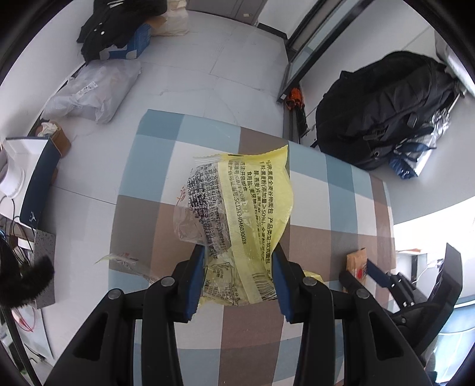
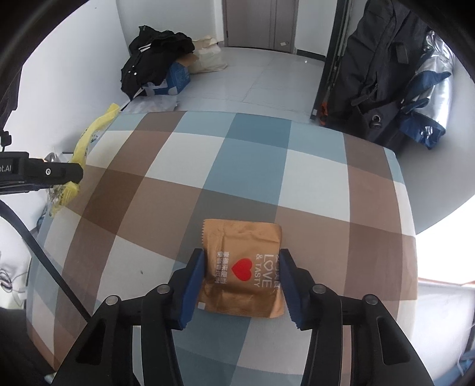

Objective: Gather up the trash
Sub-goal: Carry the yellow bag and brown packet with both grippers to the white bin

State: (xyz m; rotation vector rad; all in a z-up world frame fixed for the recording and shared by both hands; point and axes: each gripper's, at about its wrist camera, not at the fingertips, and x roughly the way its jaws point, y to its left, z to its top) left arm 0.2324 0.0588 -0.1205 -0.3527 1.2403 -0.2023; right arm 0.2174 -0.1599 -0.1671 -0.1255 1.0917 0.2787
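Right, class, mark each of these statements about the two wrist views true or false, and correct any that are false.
1. The left gripper has a yellow and clear wrapper between its fingers. True.
2. The packet between the fingers of the right gripper is green. False: the gold packet is gold-brown with a red heart.
3. The checked tablecloth has brown, blue and white squares. True.
4. The gold packet is lifted clear of the table. False: it lies flat on the cloth.
5. A black backpack sits on the floor beyond the table. True.
6. The door at the far end of the room stands wide open. False: the door is closed.
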